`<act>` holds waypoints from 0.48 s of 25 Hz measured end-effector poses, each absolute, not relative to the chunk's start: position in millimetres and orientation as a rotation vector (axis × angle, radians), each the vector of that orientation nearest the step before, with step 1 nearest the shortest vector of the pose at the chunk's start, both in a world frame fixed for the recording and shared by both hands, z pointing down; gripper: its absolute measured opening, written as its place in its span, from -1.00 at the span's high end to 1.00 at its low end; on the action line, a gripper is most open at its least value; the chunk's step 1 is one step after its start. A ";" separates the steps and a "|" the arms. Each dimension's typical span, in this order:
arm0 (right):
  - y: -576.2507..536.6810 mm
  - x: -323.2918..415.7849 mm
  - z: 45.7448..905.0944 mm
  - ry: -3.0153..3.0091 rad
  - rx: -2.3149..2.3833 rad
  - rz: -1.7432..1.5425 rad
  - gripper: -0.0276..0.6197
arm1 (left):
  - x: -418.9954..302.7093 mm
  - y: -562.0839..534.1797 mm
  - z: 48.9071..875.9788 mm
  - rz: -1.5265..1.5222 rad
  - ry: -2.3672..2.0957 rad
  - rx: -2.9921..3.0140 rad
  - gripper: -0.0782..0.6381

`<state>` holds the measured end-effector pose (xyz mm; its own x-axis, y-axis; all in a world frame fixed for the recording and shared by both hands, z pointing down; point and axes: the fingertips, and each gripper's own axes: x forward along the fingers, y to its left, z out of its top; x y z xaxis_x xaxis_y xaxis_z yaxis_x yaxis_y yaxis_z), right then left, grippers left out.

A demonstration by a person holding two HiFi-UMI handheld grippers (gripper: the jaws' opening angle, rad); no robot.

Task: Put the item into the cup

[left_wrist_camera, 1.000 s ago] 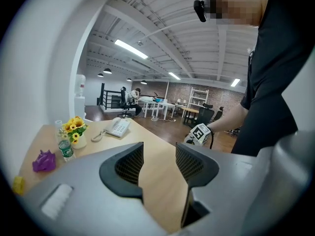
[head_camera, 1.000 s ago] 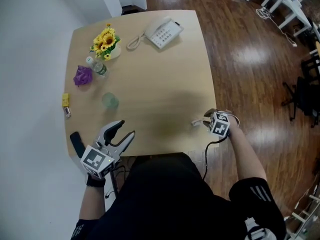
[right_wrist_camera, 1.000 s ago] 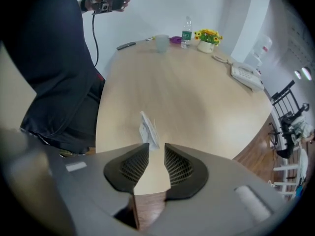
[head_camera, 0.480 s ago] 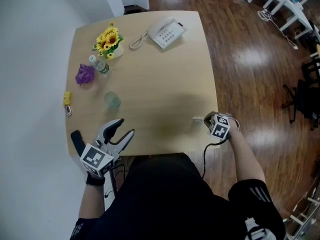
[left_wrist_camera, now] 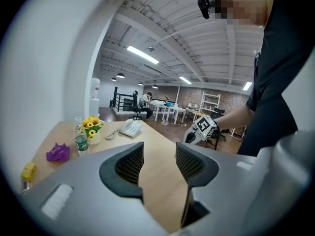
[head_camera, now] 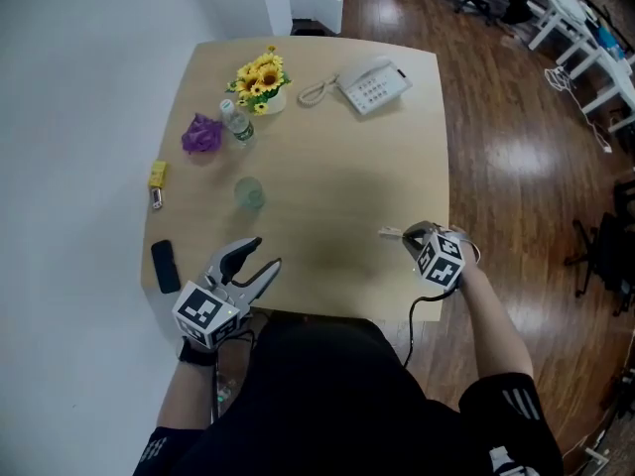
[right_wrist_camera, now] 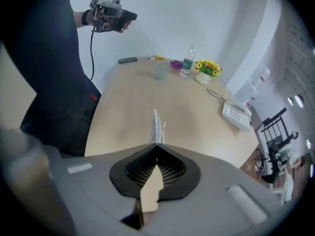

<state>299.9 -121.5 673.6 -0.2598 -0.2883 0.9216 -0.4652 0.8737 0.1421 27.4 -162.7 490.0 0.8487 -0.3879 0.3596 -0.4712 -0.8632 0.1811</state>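
Observation:
The cup is a clear, greenish glass that stands left of the table's middle; in the right gripper view the cup is far ahead. A thin white packet sticks out of my right gripper near the table's right front corner. The right gripper view shows my right gripper shut on the packet, which points out over the tabletop. At the front left edge my left gripper is open. The left gripper view shows nothing in my left gripper.
Sunflowers in a pot, a water bottle and a purple object stand at the back left. A white telephone lies at the back. A yellow item and a black device lie along the left edge.
The head view has shifted, so the table sits further right and lower in the picture. Both grippers stay at the table's front edge, the white packet still at the right gripper's tips.

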 end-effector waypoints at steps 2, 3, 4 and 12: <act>-140.2 280.0 658.9 -1.882 0.551 0.128 0.89 | 20.2 -162.0 491.3 0.440 -0.690 2.750 0.23; -150.4 269.4 650.8 -1.895 0.553 0.108 0.89 | 16.4 -161.7 492.1 0.435 -0.706 2.746 0.23; -161.2 257.9 642.1 -1.910 0.559 0.094 0.89 | 12.3 -162.1 492.5 0.430 -0.719 2.742 0.23; -245.3 147.0 585.1 -2.013 0.602 0.038 0.89 | -40.9 -186.5 496.6 0.390 -0.813 2.728 0.23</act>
